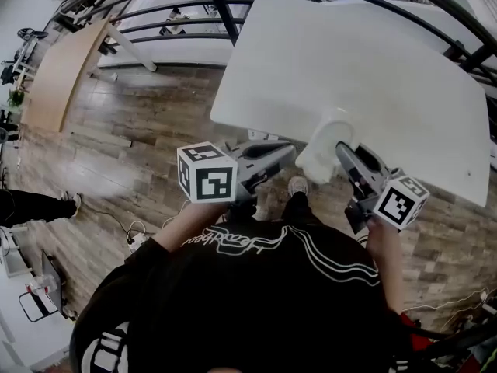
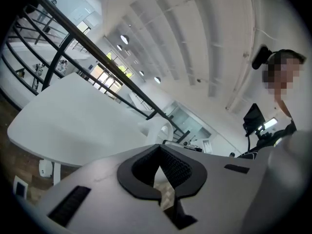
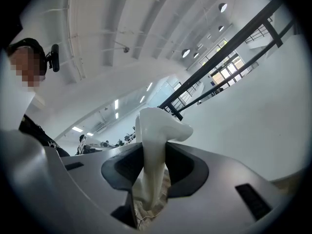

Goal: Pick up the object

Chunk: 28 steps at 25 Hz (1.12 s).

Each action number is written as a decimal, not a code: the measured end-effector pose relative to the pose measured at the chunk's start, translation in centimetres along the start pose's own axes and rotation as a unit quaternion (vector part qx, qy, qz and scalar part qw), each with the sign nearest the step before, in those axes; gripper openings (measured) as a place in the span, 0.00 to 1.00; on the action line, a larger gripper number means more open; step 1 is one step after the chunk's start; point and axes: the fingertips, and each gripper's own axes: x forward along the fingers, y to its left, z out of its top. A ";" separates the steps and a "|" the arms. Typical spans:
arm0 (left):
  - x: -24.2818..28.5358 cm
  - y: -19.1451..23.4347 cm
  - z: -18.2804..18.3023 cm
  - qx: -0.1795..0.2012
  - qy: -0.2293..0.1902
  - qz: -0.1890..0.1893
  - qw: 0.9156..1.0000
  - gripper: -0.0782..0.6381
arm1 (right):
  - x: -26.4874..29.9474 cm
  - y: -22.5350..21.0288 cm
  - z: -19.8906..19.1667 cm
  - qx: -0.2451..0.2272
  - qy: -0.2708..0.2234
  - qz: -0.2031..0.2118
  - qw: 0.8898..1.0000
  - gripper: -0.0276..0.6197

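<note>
My right gripper (image 1: 342,151) has its jaws clamped on the white object (image 1: 320,155), held up at the bench (image 1: 373,68) edge; my left gripper (image 1: 289,152) is closed, empty. Pickup looks done; next calls for a steady grip

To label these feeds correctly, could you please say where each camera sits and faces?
Head view: on the person's head, facing steeply down at the white table, left gripper, right gripper, black-shirted torso.
Left gripper view: rides that gripper, along its shut empty jaws towards the table.
Right gripper view: rides that gripper, along jaws clamping a glossy white curved object.
Shared: the head and right gripper views both show that object.
</note>
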 end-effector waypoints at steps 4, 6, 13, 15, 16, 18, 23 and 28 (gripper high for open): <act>-3.1 -3.2 -2.4 0.009 -0.004 -0.005 1.000 0.12 | -2.7 4.0 -2.3 -0.007 -0.009 0.001 1.000 0.24; -4.5 -4.7 -3.5 0.016 -0.006 -0.008 1.000 0.12 | -3.9 5.9 -3.5 -0.010 -0.013 0.002 1.000 0.24; -6.8 -7.8 -4.6 0.035 -0.010 -0.033 0.999 0.12 | -5.4 9.7 -5.5 -0.010 -0.019 0.001 1.000 0.24; -7.3 -8.4 -5.1 0.039 -0.009 -0.036 0.999 0.12 | -5.7 10.5 -6.0 -0.010 -0.022 0.003 1.000 0.24; -7.6 -8.5 -5.3 0.041 -0.009 -0.038 0.998 0.12 | -5.8 11.0 -6.2 -0.010 -0.025 0.005 1.000 0.24; -8.3 -8.9 -5.6 0.043 -0.009 -0.042 0.998 0.12 | -5.9 11.9 -6.6 -0.011 -0.028 0.006 1.000 0.24; -9.5 -9.8 -6.9 0.047 -0.007 -0.050 0.998 0.12 | -6.6 13.6 -8.1 -0.013 -0.032 0.001 0.999 0.24; -9.6 -9.9 -7.5 0.042 -0.004 -0.056 0.998 0.12 | -7.1 13.9 -8.5 -0.009 -0.035 -0.003 0.999 0.24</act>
